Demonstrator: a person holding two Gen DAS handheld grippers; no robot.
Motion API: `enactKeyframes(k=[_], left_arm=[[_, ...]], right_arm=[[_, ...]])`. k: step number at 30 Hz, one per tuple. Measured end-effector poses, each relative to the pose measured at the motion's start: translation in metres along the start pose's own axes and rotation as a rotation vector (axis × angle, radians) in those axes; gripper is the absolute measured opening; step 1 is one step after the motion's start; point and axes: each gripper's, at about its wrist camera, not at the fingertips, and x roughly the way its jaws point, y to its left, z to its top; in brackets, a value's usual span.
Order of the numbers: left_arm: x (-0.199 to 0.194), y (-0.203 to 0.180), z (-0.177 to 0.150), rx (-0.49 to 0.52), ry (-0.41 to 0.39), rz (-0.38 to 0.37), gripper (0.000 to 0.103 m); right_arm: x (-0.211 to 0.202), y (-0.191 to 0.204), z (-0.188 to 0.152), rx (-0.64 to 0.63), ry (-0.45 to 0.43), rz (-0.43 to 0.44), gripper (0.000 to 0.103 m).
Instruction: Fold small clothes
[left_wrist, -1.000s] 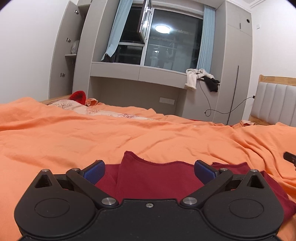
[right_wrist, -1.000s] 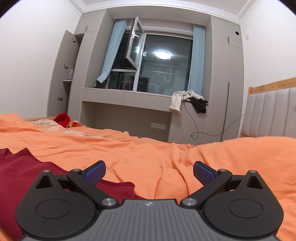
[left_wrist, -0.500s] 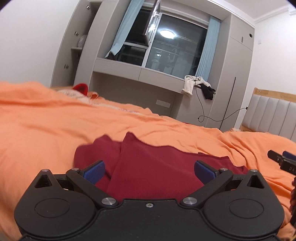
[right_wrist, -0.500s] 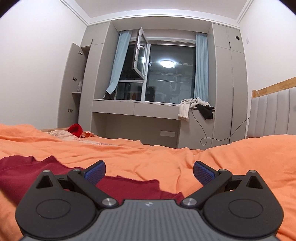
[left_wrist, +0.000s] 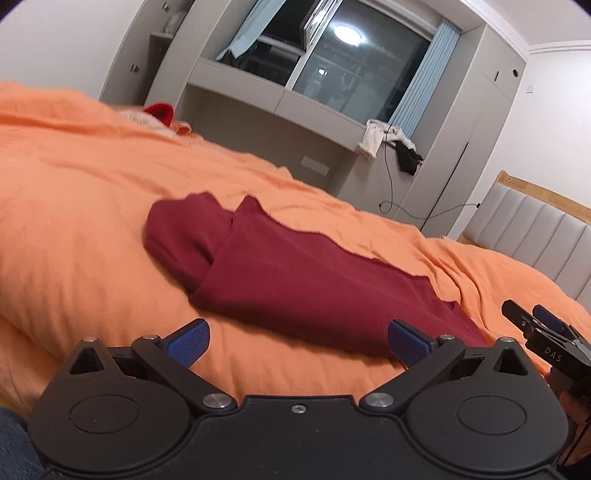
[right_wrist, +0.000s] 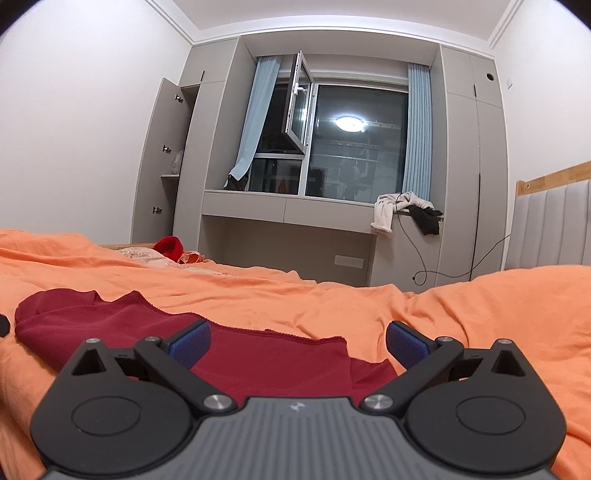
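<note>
A dark red garment (left_wrist: 295, 280) lies folded on the orange bedspread (left_wrist: 74, 206), one layer lapped over another at its left end. My left gripper (left_wrist: 297, 341) is open just short of its near edge, with nothing between the blue pads (left_wrist: 186, 341). The right gripper's tip (left_wrist: 543, 328) shows at the far right of the left wrist view. In the right wrist view the same garment (right_wrist: 258, 354) spreads from the left under my right gripper (right_wrist: 297, 341), which is open and empty above the garment's right end.
A red item (right_wrist: 170, 247) and patterned cloth lie at the bed's far side. Grey cupboards and a window ledge (right_wrist: 288, 205) with draped clothes (right_wrist: 406, 210) stand beyond. A padded headboard (left_wrist: 535, 240) is on the right. Denim (left_wrist: 14, 443) shows at the lower left.
Both grippers have pulled back and risen from the garment, so more of it shows. The left view now tilts and looks down on the folded cloth.
</note>
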Motion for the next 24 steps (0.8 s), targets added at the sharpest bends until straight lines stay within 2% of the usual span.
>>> enactKeyframes(k=[7,14,24], left_arm=[[0.008,0.002,-0.004,-0.014,0.050,-0.020,0.102],[0.027,0.012,0.000,-0.117,0.106,-0.046,0.102],[0.055,0.022,0.018,-0.196,0.122,-0.055,0.102]], right_arm=[[0.004,0.013,-0.005,-0.017,0.042,0.032,0.103],[0.014,0.018,-0.007,-0.012,0.095,0.060,0.103],[0.039,0.022,-0.009,-0.016,0.194,0.111,0.103]])
